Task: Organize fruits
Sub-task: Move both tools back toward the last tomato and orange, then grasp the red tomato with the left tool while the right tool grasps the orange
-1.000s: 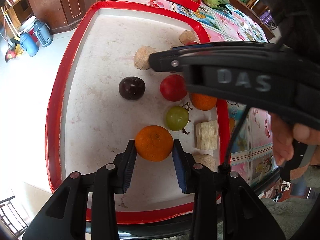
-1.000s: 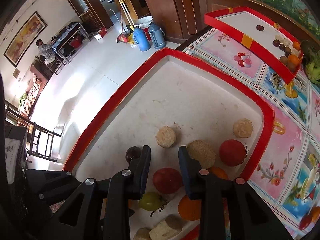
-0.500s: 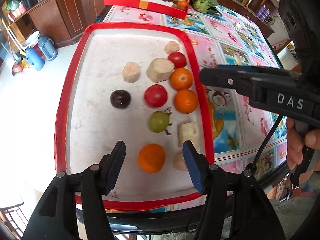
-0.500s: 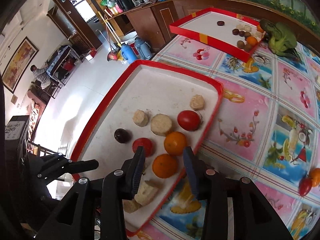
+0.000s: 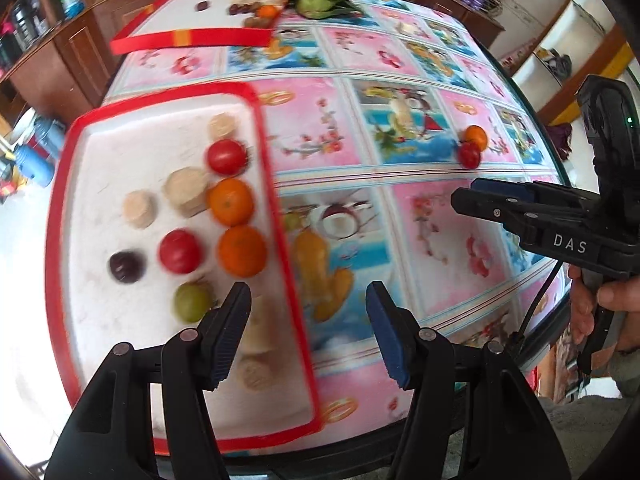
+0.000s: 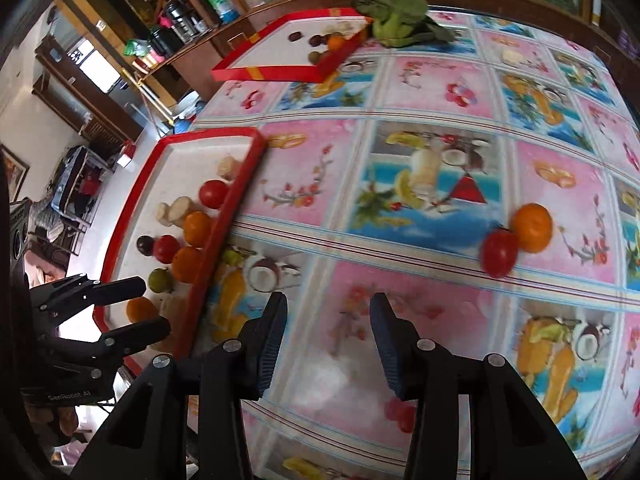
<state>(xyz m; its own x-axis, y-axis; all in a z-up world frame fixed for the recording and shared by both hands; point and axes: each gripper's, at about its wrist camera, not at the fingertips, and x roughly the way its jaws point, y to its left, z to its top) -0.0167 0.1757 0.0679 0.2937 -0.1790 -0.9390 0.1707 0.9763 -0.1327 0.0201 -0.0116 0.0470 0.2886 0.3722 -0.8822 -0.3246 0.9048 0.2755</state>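
Table (image 6: 420, 92), fruit-print cloth: two red trays (image 5: 60, 216) (image 6: 276, 74), leafy greens (image 6: 394, 20), loose orange (image 6: 532, 227) touching probably tomato (image 6: 499, 253).

Two black handheld grippers w/ blue pads.
Left gripper (image 5: 308, 330): black plastic arms, ribbed dark-blue pads, silver screw heads at the pivots; its side in the right view reads "GenRobot AI". Right gripper (image 6: 328, 336): same build, blue ribbed pads, silver screws; seen from the left view it has "DAS" in pale letters, a thin black cable below, small green light on top. Bare hand (image 5: 612, 300) on its grip.
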